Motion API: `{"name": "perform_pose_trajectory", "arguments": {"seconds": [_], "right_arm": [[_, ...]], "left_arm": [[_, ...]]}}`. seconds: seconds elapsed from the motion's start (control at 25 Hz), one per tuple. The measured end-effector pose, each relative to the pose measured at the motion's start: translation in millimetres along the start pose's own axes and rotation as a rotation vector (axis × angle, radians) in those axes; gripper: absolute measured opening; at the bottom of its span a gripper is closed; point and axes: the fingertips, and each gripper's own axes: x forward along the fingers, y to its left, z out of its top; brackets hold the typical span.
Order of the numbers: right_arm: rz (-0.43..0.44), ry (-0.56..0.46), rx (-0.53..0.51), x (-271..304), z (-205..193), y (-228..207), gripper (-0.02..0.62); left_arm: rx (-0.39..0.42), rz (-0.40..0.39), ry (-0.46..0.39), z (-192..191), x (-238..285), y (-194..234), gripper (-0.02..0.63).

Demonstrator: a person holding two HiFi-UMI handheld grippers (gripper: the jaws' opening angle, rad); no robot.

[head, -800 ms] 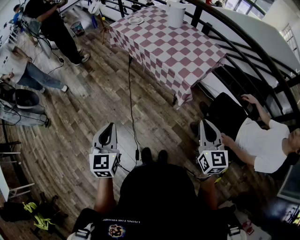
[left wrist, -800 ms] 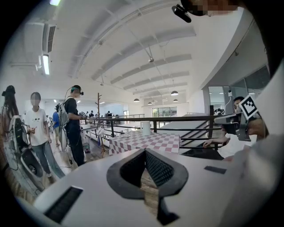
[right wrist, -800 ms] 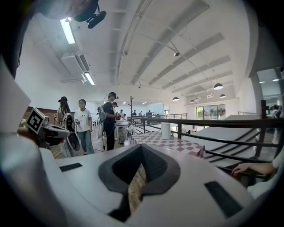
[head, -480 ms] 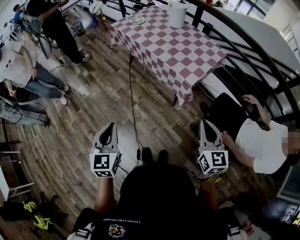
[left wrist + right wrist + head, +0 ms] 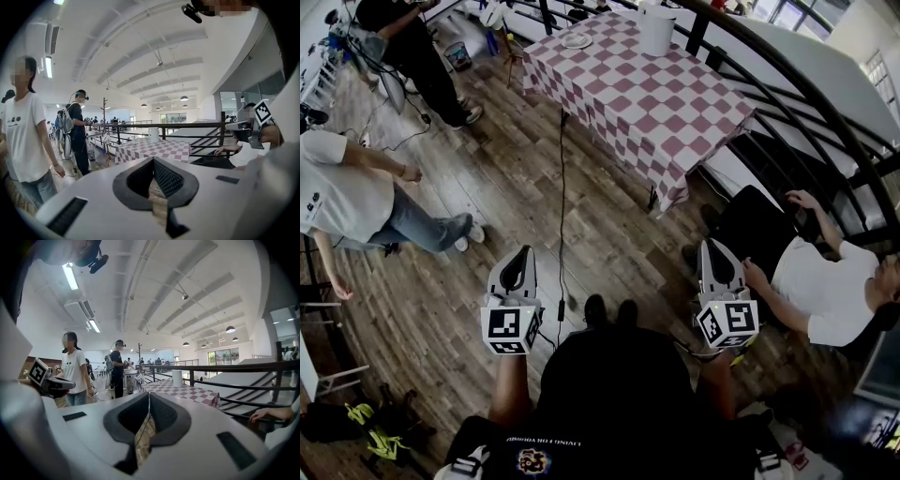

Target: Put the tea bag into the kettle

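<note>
Kettle (image 5: 654, 28) stands on the far surface (image 5: 675, 112); the left hand-held gripper (image 5: 522, 251) and the right hand-held gripper (image 5: 710, 246) are closed and empty, so approaching likely comes next.

The white cylindrical kettle (image 5: 654, 28) stands upright near the far edge of the table (image 5: 675, 112), which is covered in a red-and-white checked cloth, close to the dark railing (image 5: 787, 84). Its body is plain and smooth. A small white saucer (image 5: 575, 41) lies apart from it on the same cloth; any tea bag there is too small to make out
</note>
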Motion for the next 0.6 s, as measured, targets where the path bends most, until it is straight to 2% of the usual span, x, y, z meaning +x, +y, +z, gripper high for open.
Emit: {"name": "perform_pose_trajectory", "arguments": {"seconds": [0.6], "right_arm": [[-0.017, 0.003, 0.003, 22.9, 1.6, 44.8, 0.018]], "left_arm": [[-0.004, -0.049, 0.006, -8.2, 5.7, 41.4, 0.008]]}}
